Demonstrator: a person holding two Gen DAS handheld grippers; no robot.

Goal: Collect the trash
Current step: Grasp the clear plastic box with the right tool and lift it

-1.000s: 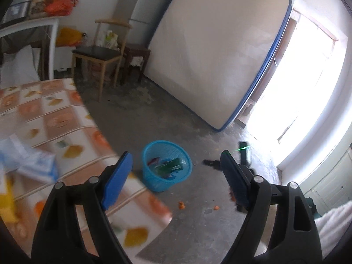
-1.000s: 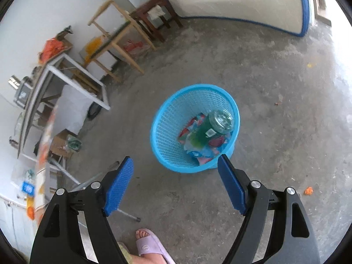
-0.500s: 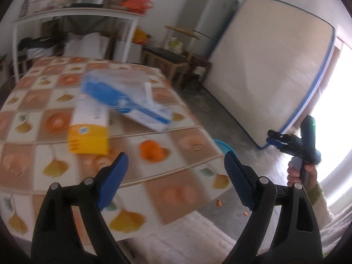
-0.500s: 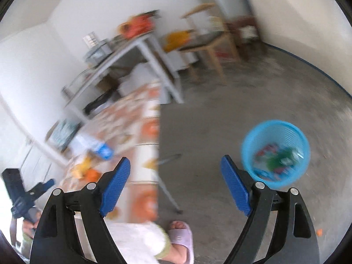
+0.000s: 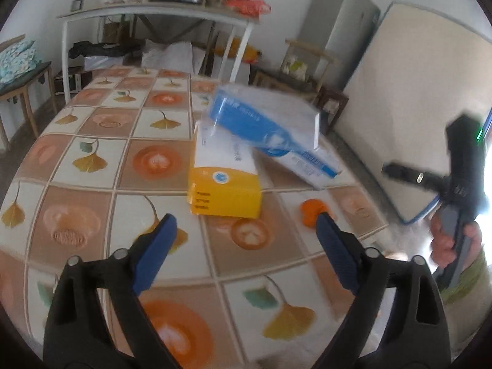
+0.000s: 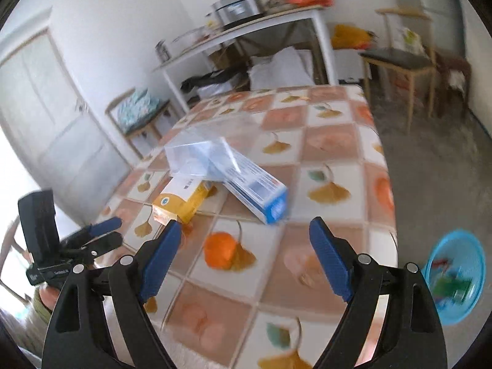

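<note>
A yellow and white box (image 5: pixel 224 184) lies on the patterned tablecloth (image 5: pixel 92 160), with a blue and white box (image 5: pixel 264 123) leaning across it and a second one (image 5: pixel 310 163) underneath. An orange peel (image 5: pixel 313 212) sits near the table's right edge. My left gripper (image 5: pixel 245 218) hovers short of the yellow box, jaws opening, nothing between them. My right gripper (image 6: pixel 245 224) hangs above the orange peel (image 6: pixel 223 249), jaws opening and empty too. The blue trash basket (image 6: pixel 455 273) stands on the floor at the right with wrappers and a green bottle in it.
A white shelf table (image 5: pixel 153 9) with a cooker and clutter stands behind. A wooden chair (image 6: pixel 402 61), a grey fridge (image 5: pixel 341 30) and a mattress (image 5: pixel 415 92) leaning on the wall line the right side. A hand (image 5: pixel 446 246) holds the right gripper.
Both views have swung from the floor basket to the table. The right gripper rose away from the basket and rolled upright. The left gripper came lower and nearer the boxes. Both jaws stand slightly wider.
</note>
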